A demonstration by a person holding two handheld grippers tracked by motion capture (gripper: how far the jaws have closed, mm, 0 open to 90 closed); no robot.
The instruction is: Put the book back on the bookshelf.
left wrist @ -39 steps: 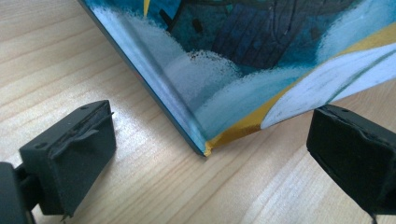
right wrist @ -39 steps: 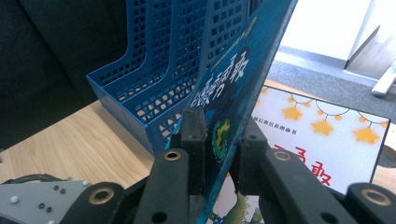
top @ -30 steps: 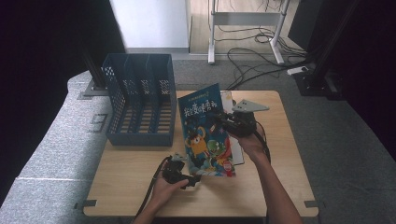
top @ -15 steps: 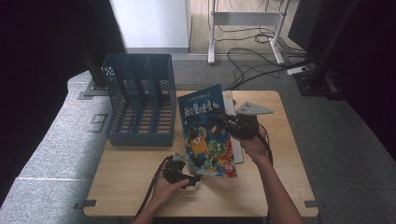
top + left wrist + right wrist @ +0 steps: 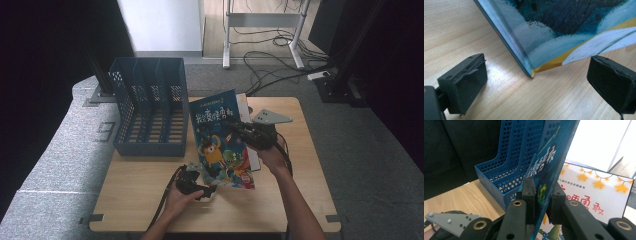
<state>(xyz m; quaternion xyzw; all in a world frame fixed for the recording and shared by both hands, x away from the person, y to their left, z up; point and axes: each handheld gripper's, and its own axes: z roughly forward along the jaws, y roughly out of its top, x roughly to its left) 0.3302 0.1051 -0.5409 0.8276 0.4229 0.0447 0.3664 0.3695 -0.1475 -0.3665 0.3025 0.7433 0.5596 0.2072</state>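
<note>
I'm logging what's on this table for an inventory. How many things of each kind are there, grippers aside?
Picture books: 2, the blue book held up and the white book lying under it
Blue file rack: 1
Total: 3

Very little differs. The right gripper [image 5: 240, 129], its fingers [image 5: 527, 192] clamped on the glossy blue cartoon-covered picture book [image 5: 220, 145], has tipped slightly. Its grey three-cornered plate now lies a touch farther from the blue slotted plastic file rack [image 5: 145, 60], nearer the person.
</note>
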